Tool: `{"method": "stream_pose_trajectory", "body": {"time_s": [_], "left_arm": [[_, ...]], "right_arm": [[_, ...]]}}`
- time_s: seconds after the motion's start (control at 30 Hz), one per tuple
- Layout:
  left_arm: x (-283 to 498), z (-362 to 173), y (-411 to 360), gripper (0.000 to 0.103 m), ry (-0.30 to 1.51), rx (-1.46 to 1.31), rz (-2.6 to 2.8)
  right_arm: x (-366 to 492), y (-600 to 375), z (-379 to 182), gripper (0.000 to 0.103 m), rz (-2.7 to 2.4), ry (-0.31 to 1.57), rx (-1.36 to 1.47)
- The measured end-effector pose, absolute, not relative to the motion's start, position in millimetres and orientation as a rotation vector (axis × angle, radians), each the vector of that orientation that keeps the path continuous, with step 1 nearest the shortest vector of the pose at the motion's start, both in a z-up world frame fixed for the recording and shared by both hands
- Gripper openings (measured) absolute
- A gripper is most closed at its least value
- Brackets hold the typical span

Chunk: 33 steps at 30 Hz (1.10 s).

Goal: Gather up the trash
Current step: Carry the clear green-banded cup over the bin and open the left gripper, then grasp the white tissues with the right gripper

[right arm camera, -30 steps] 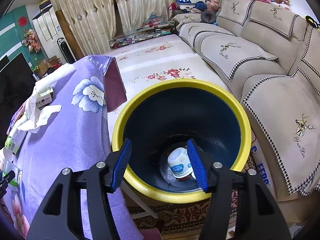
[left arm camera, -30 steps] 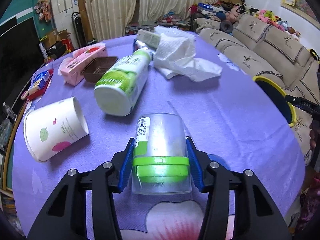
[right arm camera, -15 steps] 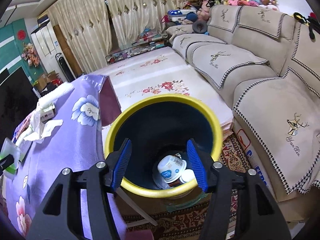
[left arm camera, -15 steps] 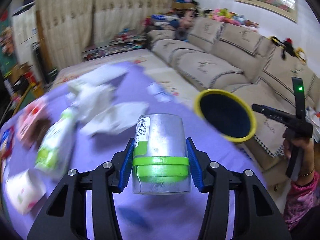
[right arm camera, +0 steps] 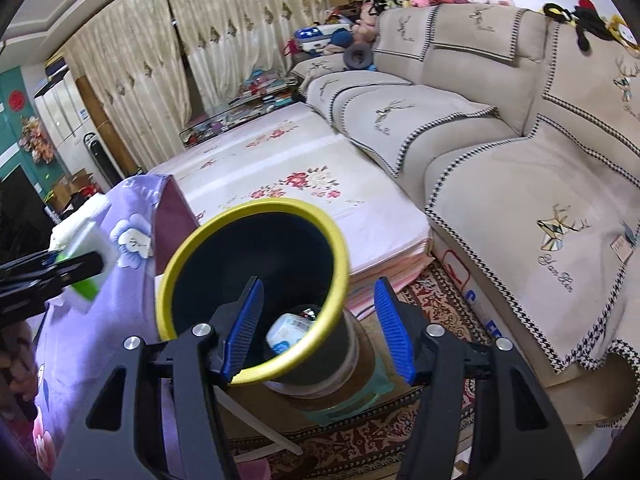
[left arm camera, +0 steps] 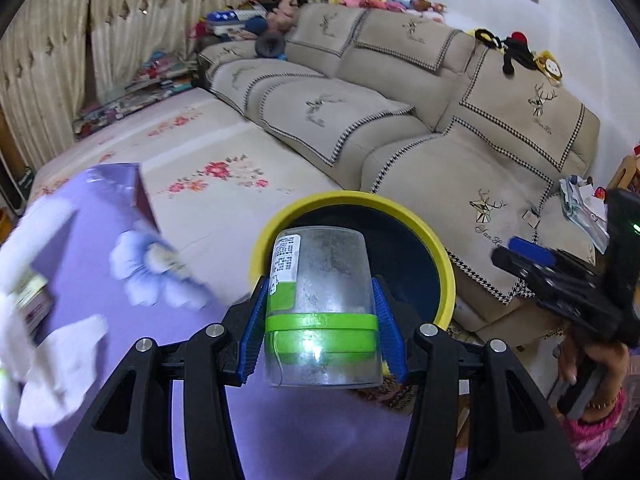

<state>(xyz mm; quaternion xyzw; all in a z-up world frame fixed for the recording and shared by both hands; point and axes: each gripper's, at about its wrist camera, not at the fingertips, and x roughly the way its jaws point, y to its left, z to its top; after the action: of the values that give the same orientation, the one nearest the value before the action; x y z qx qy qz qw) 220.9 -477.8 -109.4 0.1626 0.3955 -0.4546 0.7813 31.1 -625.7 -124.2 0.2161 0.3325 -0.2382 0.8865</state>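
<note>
My left gripper (left arm camera: pixel 322 332) is shut on a clear plastic cup with a green band (left arm camera: pixel 322 312) and holds it in the air over the table edge, just in front of the yellow-rimmed dark bin (left arm camera: pixel 416 240). In the right wrist view the bin (right arm camera: pixel 256 280) stands tilted beside the table with a white-and-blue container (right arm camera: pixel 286 334) inside. My right gripper (right arm camera: pixel 316 328) is open and empty, its left finger (right arm camera: pixel 244 326) over the bin mouth. The left gripper with the cup shows at the far left (right arm camera: pixel 60 272).
The purple flowered tablecloth (left arm camera: pixel 120 280) holds crumpled white tissue (left arm camera: pixel 60 368) at the left. A beige sofa (left arm camera: pixel 440 128) runs along the right. A floral mat (right arm camera: pixel 280 176) and patterned rug (right arm camera: pixel 440 280) cover the floor beyond the bin.
My left gripper has lifted the cup off the table and swung right toward the bin. The right gripper has pulled back and to the right, so the bin now sits lower left.
</note>
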Motion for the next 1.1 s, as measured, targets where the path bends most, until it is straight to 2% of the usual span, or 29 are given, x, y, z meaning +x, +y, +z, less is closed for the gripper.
{"method": "stream_pose_trajectory", "body": {"time_s": [0.17, 0.27, 0.4, 0.73, 1.1], "left_arm": [[236.7, -130.2, -522.3, 0.05, 0.886, 0.374, -0.979], [242.8, -132.3, -534.6, 0.069, 0.863, 0.374, -0.945], [238.6, -111.1, -518.2, 0.07, 0.812, 0.347, -0.94], [209.1, -36.5, -357.7, 0.081, 0.66, 0.151, -0.812], [168.4, -21.8, -160.1, 0.083, 0.532, 0.107, -0.442]], "right_arm": [[22.5, -634.6, -127.0, 0.056, -0.52, 0.694, 0.464], [19.9, -635.5, -127.6, 0.058, -0.521, 0.692, 0.472], [23.0, -631.7, -127.3, 0.058, -0.504, 0.692, 0.471], [52.6, -591.7, -129.4, 0.058, -0.391, 0.721, 0.44], [135.3, -485.2, -103.4, 0.058, -0.111, 0.75, 0.287]]}}
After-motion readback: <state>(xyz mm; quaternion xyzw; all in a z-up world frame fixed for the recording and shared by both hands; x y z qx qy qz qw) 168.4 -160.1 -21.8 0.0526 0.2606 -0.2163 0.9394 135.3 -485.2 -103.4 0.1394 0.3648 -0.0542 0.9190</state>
